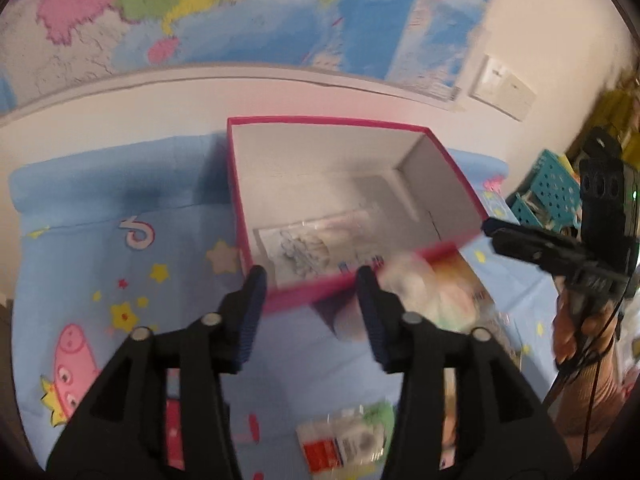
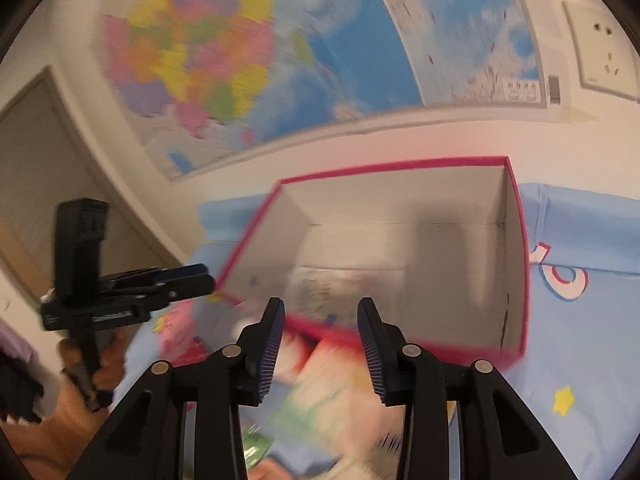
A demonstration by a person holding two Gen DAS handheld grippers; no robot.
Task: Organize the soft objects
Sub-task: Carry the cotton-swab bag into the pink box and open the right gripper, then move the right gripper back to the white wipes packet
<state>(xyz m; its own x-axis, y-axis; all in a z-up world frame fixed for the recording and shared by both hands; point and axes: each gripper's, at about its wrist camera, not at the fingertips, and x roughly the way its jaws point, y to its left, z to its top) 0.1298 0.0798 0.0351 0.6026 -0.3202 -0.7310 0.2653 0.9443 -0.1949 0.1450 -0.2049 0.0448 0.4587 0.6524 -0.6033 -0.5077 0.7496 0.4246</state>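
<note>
A pink box (image 1: 256, 128) with a white inside stands open on a blue cartoon bedsheet (image 1: 100, 216). A clear packet of white cotton pieces (image 1: 304, 248) lies on its floor. My left gripper (image 1: 310, 276) hangs open just in front of the box's near wall, with nothing between its fingers. A blurred soft white and pink packet (image 1: 424, 288) sits by the box's near right corner. In the right wrist view the same box (image 2: 516, 208) is ahead. My right gripper (image 2: 322, 304) is open over blurred soft packets (image 2: 340, 392), gripping none.
More packets (image 1: 344, 444) lie on the sheet near the left gripper's base. Teal baskets (image 1: 552, 188) stand at the right. A wall map (image 1: 240, 12) and a socket plate (image 1: 504, 88) are behind the box. A hand (image 2: 84, 364) holds the left gripper.
</note>
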